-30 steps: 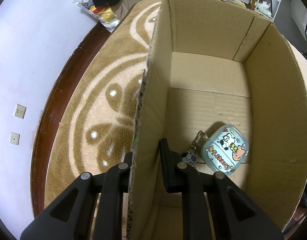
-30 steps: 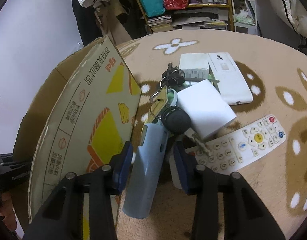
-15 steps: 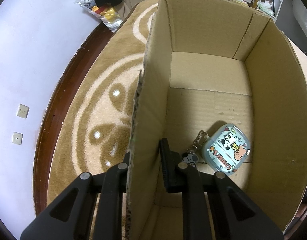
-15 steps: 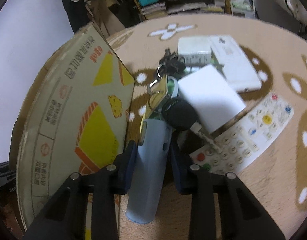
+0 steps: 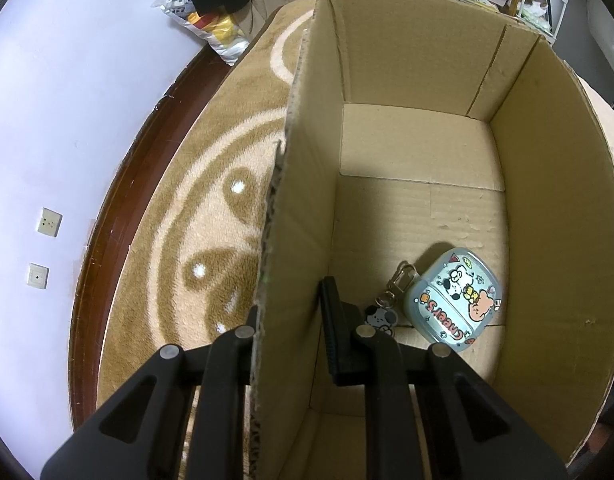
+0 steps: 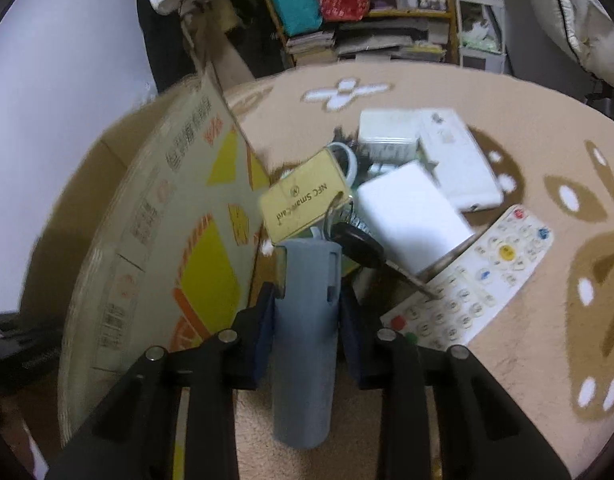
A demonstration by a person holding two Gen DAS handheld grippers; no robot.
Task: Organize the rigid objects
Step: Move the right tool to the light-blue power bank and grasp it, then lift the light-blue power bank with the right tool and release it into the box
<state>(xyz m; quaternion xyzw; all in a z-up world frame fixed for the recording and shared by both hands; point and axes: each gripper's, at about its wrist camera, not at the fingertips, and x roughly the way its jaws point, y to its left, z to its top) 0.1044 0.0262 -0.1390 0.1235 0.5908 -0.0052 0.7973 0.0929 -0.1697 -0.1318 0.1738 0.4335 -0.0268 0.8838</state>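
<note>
My left gripper [image 5: 291, 304] is shut on the left wall of the open cardboard box [image 5: 303, 200], one finger inside and one outside. On the box floor lies a pale blue cartoon case [image 5: 453, 304] with a clip and a dog charm [image 5: 381, 316]. Beside the box's printed outer side [image 6: 155, 248], my right gripper [image 6: 307, 304] is closing its jaws on a blue-grey cylinder case [image 6: 307, 340], and both pads touch its sides. A yellow smart-card tag [image 6: 303, 200] and a black key [image 6: 361, 244] hang from its far end.
On the brown patterned rug lie a white remote [image 6: 475, 276], a white flat box [image 6: 411, 216], a long white device [image 6: 455, 160] and a small white box [image 6: 383, 136]. Shelves with books and bags stand behind. A wall and a wooden floor strip run left of the rug.
The right jaws have narrowed onto the blue-grey case. The yellow tag has swung up and now faces the camera, and the key has shifted with it. The left gripper stays where it was.
</note>
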